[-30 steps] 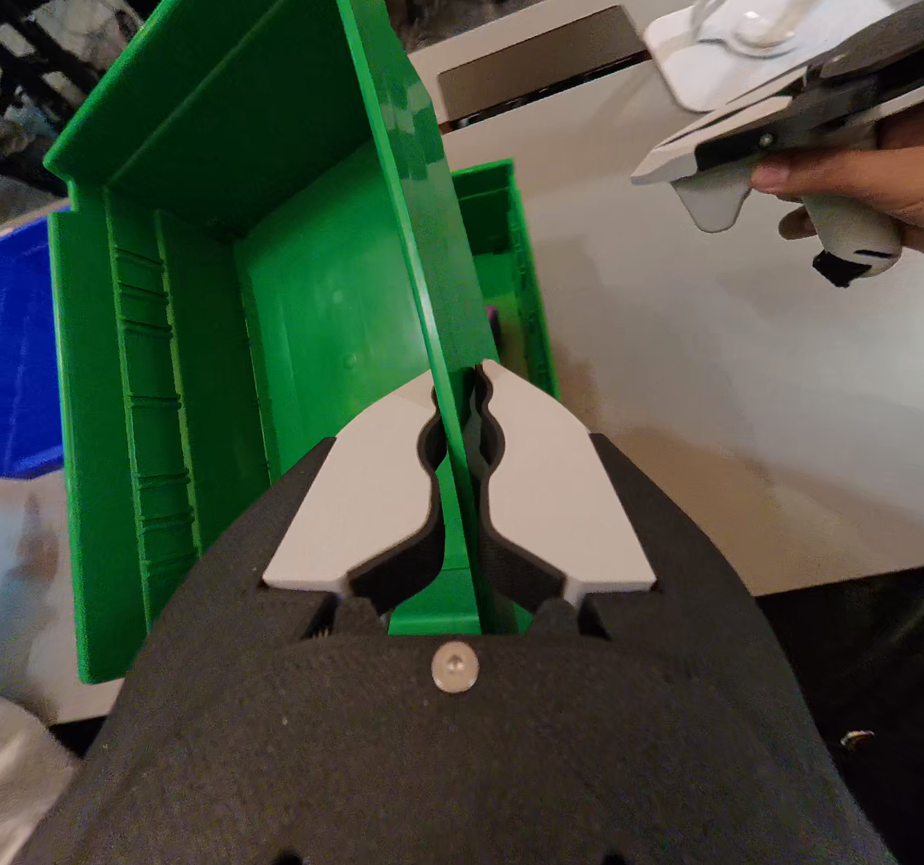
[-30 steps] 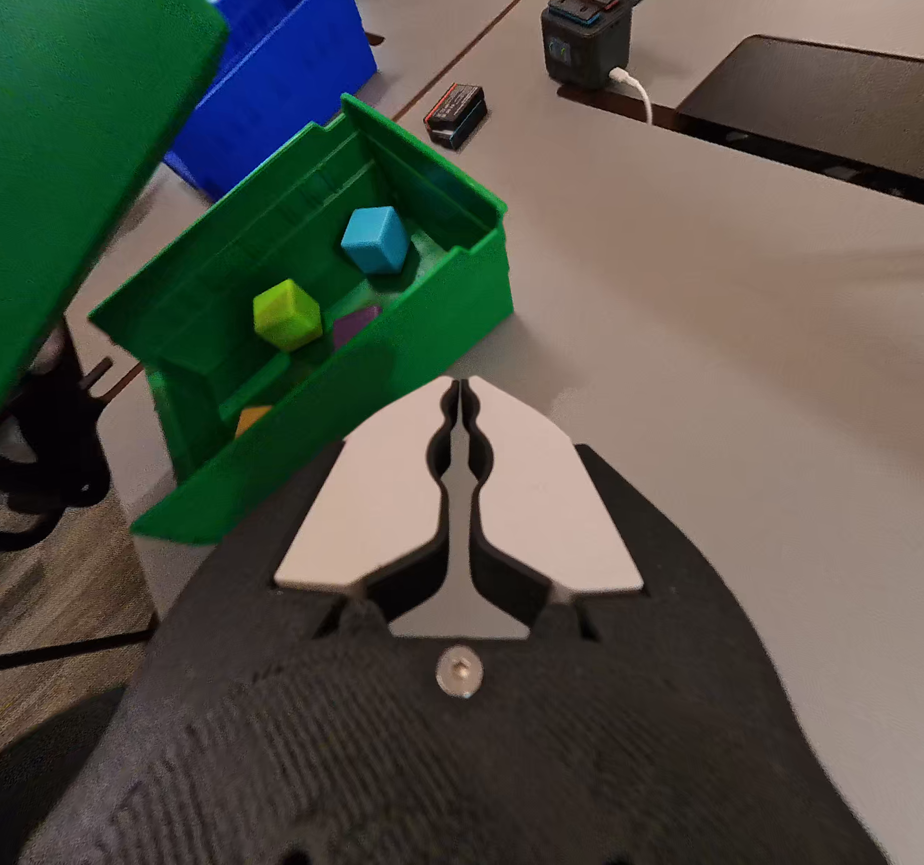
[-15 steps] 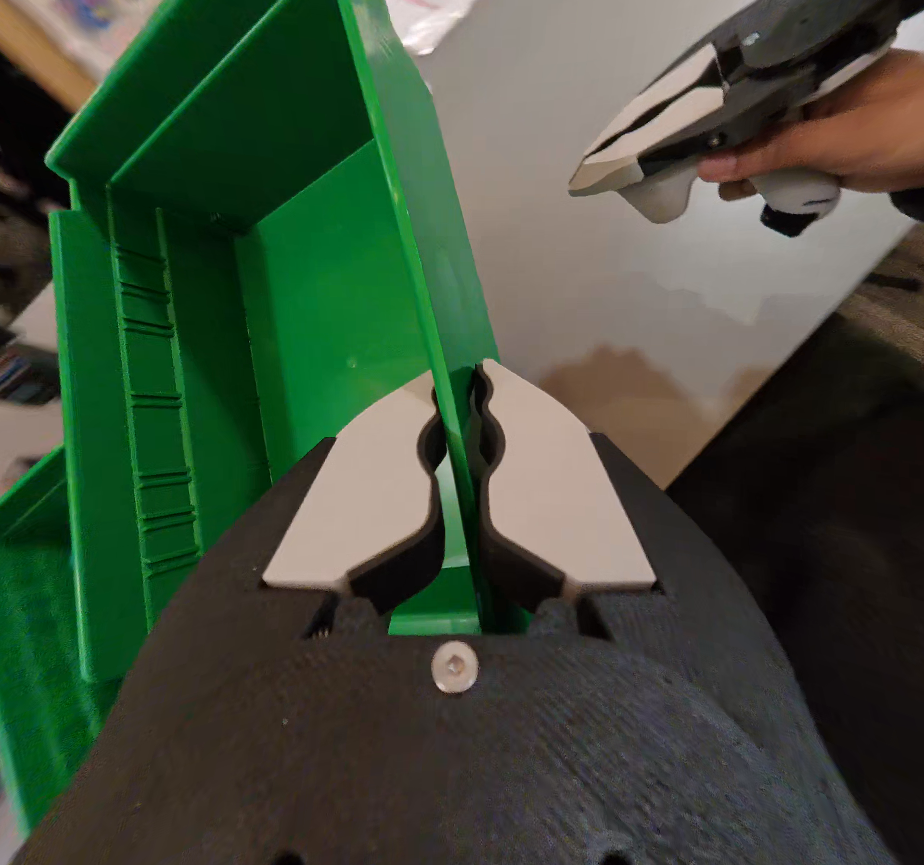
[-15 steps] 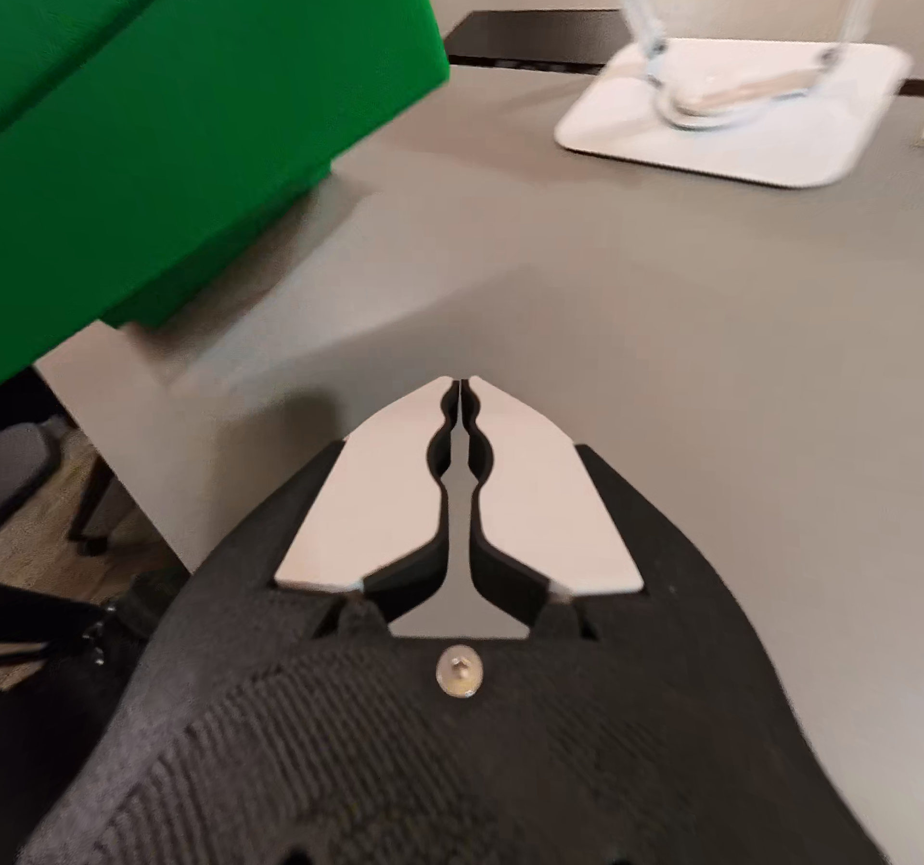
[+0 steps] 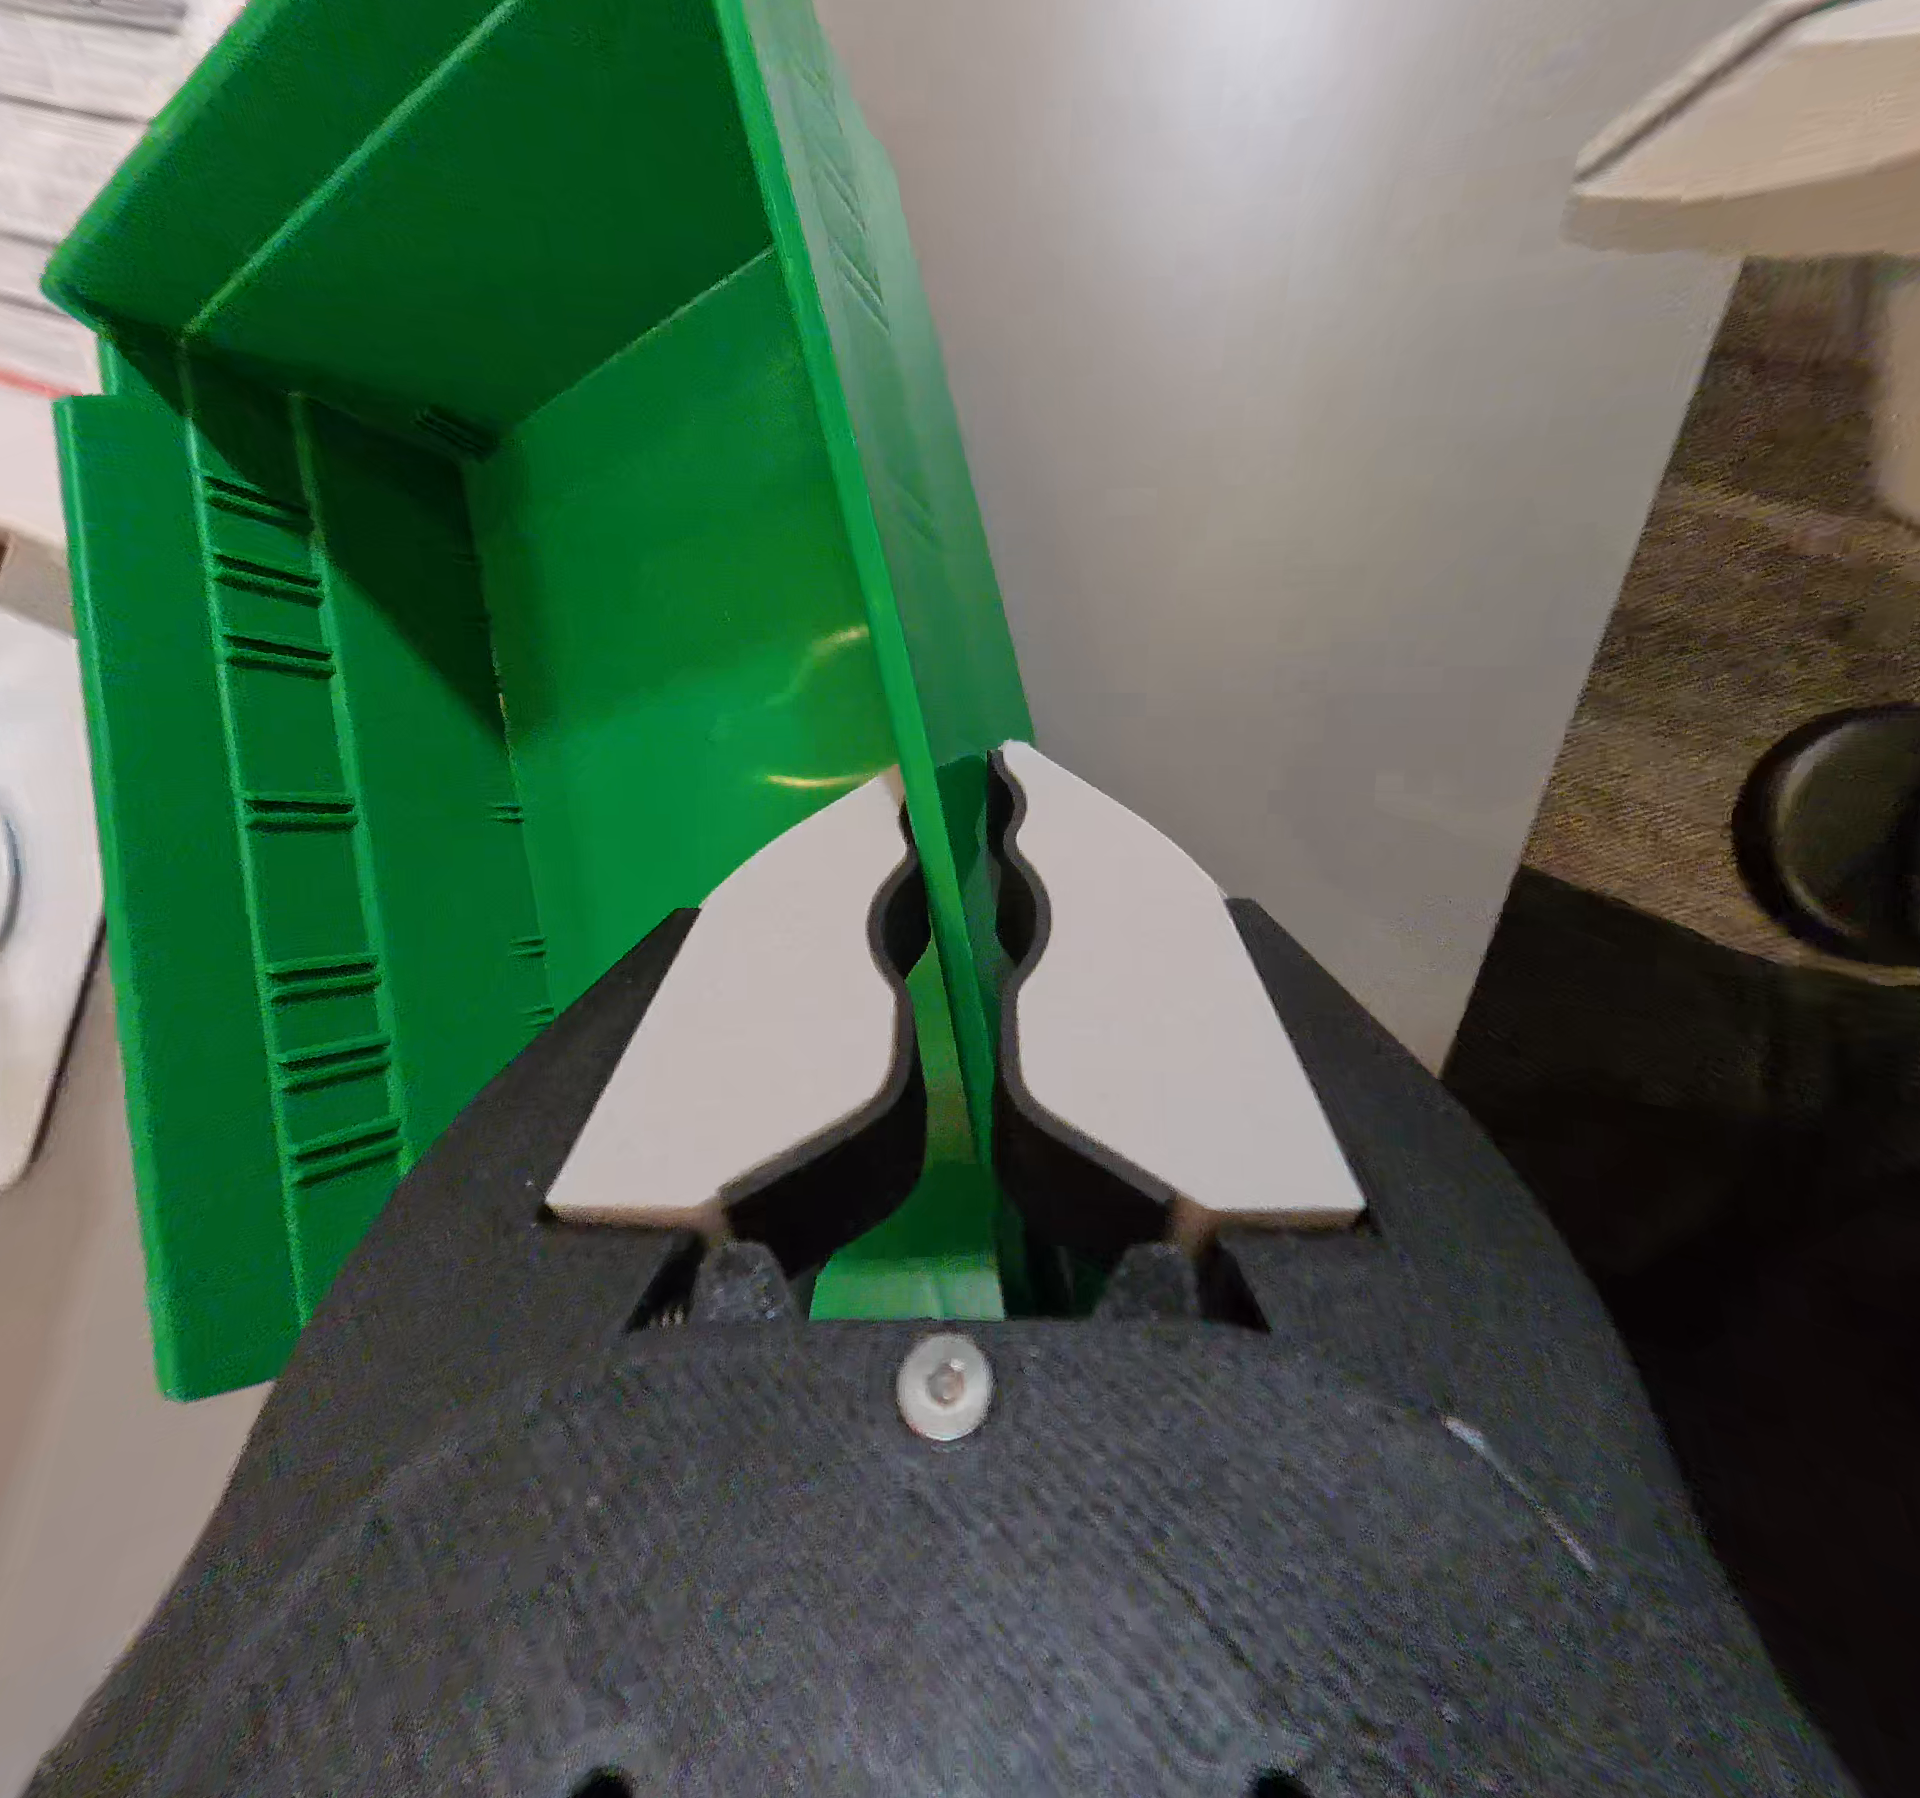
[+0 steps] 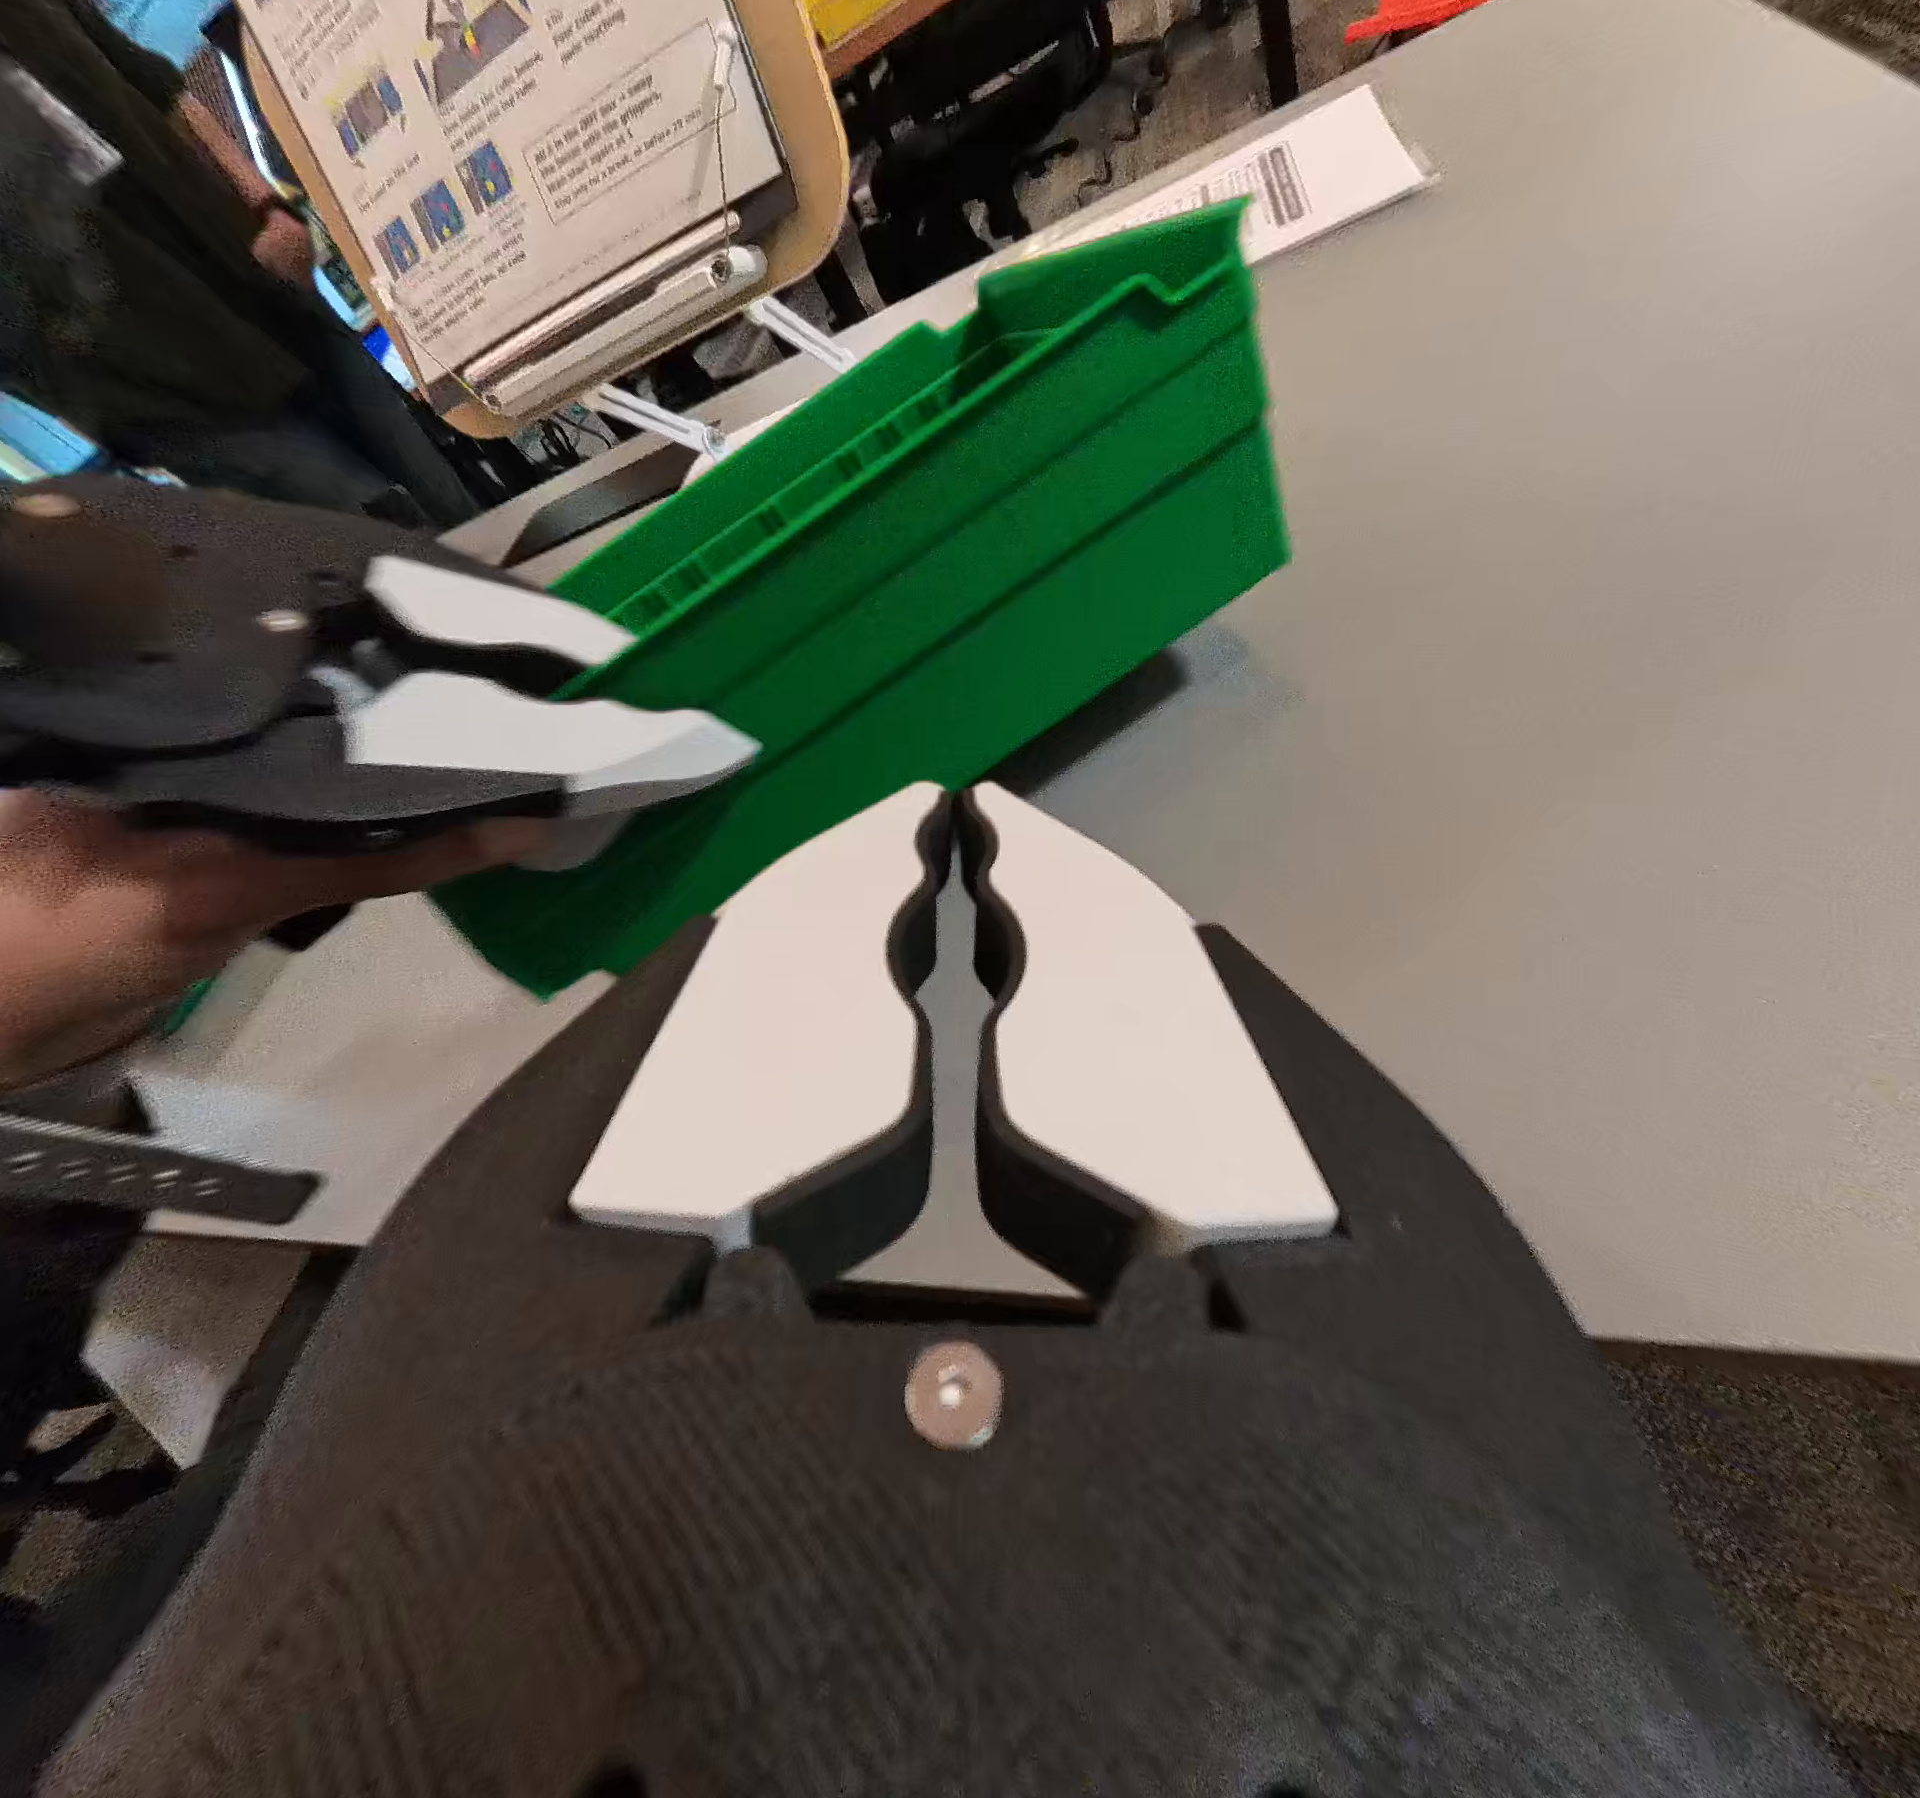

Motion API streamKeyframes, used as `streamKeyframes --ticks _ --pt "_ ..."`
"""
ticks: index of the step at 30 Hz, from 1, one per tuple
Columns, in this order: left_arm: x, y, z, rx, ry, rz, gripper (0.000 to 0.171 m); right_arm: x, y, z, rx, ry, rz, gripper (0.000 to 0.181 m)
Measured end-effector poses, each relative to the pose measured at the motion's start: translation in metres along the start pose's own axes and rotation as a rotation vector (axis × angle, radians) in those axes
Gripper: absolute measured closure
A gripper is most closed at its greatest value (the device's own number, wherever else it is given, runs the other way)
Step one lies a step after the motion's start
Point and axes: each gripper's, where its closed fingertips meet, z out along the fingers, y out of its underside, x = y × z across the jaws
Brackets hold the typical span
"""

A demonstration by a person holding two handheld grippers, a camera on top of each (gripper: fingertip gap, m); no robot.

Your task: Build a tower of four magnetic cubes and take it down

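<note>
My left tongs [image 5: 951, 777] pinch one wall of the green bin [image 5: 436, 543], held tilted above the grey bench [image 6: 1558, 709]. Only the left view shows its inside, which looks empty. My right tongs [image 6: 956, 798] are closed on nothing, beside the bin [image 6: 935, 543]. A blurred hand [image 6: 156, 917], cut off, carries the left tongs [image 6: 665, 699].

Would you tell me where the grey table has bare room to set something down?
The grey table is bare right of the green bin, below the white sheet. It is crowded left, around the left gripper and board stand.
</note>
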Motion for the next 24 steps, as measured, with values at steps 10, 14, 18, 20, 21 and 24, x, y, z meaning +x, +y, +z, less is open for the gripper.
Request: streamKeyframes --ticks 10,14,18,20,21,24 --pt "0.033 -0.052 0.078 -0.007 -0.004 0.101 0.162 0.015 0.004 -0.011 0.015 0.059 -0.016 0.173" --pt "0.024 -0.063 0.061 0.126 -0.141 0.104 0.139 0.012 0.0 -0.015 0.03 0.064 -0.055 0.15" --pt "0.019 -0.05 0.023 0.203 -0.132 0.064 0.118 -0.002 0.0 -0.011 0.025 0.052 -0.09 0.131" --pt "0.018 -0.038 -0.002 0.256 -0.032 -0.04 0.113 -0.013 0.005 -0.006 -0.005 0.043 -0.129 0.126" --pt "0.014 -0.029 -0.016 0.281 0.005 -0.094 0.111 -0.02 0.007 -0.003 -0.015 0.042 -0.149 0.124" --pt "-0.016 0.011 -0.055 0.327 0.024 -0.216 0.11 -0.043 0.011 0.007 -0.025 0.032 -0.221 0.116"
